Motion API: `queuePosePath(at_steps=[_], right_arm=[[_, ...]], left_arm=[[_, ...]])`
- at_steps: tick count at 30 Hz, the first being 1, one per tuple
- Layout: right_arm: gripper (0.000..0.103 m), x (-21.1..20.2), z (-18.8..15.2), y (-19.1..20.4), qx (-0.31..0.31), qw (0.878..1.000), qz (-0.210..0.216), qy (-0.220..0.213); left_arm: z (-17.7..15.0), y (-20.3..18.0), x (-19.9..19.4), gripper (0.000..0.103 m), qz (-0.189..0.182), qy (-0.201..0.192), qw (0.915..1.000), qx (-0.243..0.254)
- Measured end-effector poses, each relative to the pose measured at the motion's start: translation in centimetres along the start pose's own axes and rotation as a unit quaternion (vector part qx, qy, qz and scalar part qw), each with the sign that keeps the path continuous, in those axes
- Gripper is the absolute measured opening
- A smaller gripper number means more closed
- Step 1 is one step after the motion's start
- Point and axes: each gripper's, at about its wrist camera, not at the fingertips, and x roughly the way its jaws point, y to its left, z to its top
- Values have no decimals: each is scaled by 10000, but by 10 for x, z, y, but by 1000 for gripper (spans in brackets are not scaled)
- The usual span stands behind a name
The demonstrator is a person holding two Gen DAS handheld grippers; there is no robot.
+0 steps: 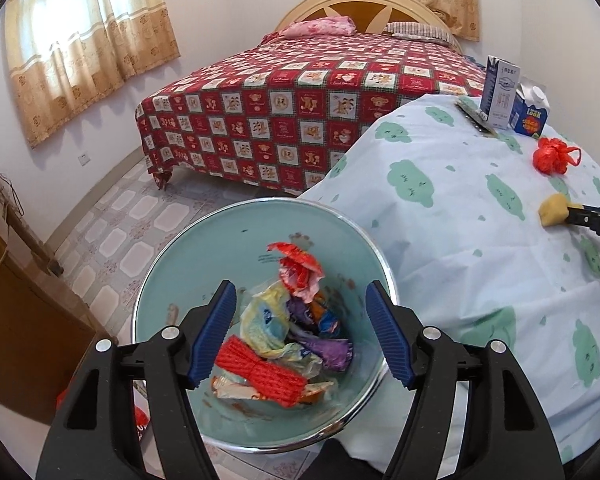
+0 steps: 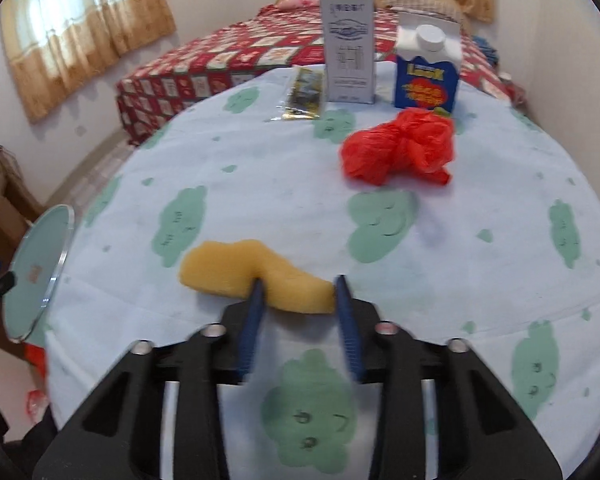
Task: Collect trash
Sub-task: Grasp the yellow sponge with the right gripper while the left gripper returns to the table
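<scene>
My left gripper (image 1: 300,328) is open and empty above a light blue trash bin (image 1: 204,248) that holds several crumpled wrappers (image 1: 296,320). The bin stands beside the round table (image 1: 460,220). My right gripper (image 2: 300,292) is shut on one end of a yellow sponge piece (image 2: 236,268) just above the tablecloth; the sponge also shows in the left wrist view (image 1: 554,210). A crumpled red plastic bag (image 2: 400,150) lies farther back on the table, seen too in the left wrist view (image 1: 552,156).
At the table's far edge stand a tall white carton (image 2: 348,48) and a blue carton (image 2: 426,72), with a flat dark packet (image 2: 304,92) beside them. A bed (image 1: 300,100) with a red patterned cover lies beyond. A wooden cabinet (image 1: 16,320) is at left.
</scene>
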Motion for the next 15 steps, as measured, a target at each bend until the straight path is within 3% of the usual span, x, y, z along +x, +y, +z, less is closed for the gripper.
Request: queuePosePath(at_steps=[3, 8, 12, 15], right_arm=[[20, -7, -3, 2, -66, 9998, 157, -111], [20, -36, -5, -14, 197, 9974, 98, -689], [20, -62, -5, -57, 703, 9907, -315, -1121], [20, -72, -8, -91, 1025, 9854, -614, -1216]], left_arm=[[10, -12, 2, 68, -100, -8, 9999, 43], [35, -47, 5, 68, -352, -57, 9992, 174], [61, -91, 10, 68, -606, -113, 9972, 416], [80, -132, 14, 68, -807, -136, 9948, 614]])
